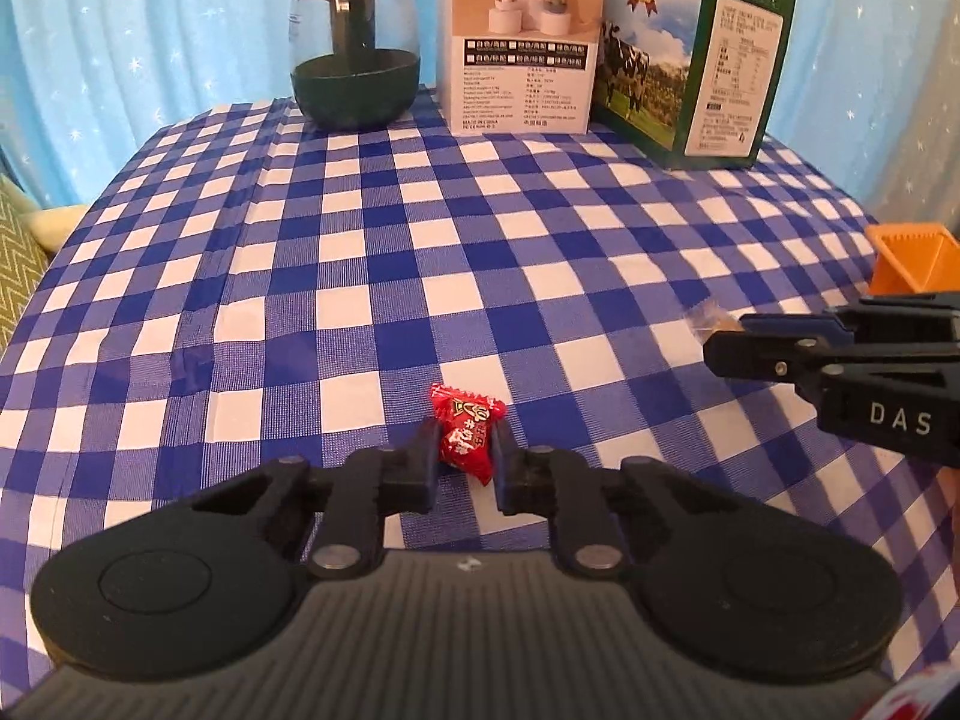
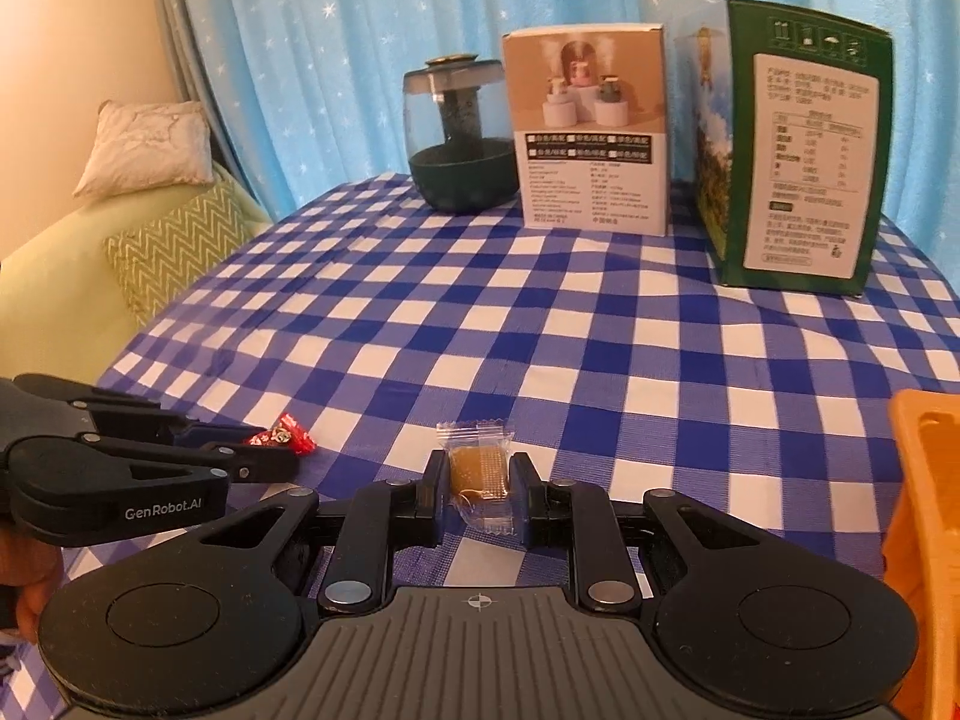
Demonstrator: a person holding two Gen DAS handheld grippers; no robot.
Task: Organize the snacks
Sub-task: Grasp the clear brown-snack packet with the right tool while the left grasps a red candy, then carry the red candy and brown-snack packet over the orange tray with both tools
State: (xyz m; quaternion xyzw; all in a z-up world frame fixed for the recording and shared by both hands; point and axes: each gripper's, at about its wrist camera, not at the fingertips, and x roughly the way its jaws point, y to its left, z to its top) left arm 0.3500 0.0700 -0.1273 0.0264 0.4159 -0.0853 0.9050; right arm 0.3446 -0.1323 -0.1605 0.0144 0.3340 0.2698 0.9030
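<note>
A: Left wrist view — the left gripper (image 1: 467,456) has its jaws pinched on the red candy (image 1: 465,433), low over the checked tablecloth (image 1: 360,276).

B: And the right gripper (image 2: 478,480) clamps the clear-wrapped brown sweet (image 2: 478,467), lifted off the cloth. The orange bin (image 2: 924,540) sits just to its right.

A: So both snacks are gripped — neither is stowed yet.

B: I'd call it midway; both drops look still to come. What's already in the bin I can't tell.

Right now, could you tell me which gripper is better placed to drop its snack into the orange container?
Probably the right gripper: it grips the clear-wrapped candy beside the orange container. The left gripper, clamping the red candy, sits farther away.
</note>
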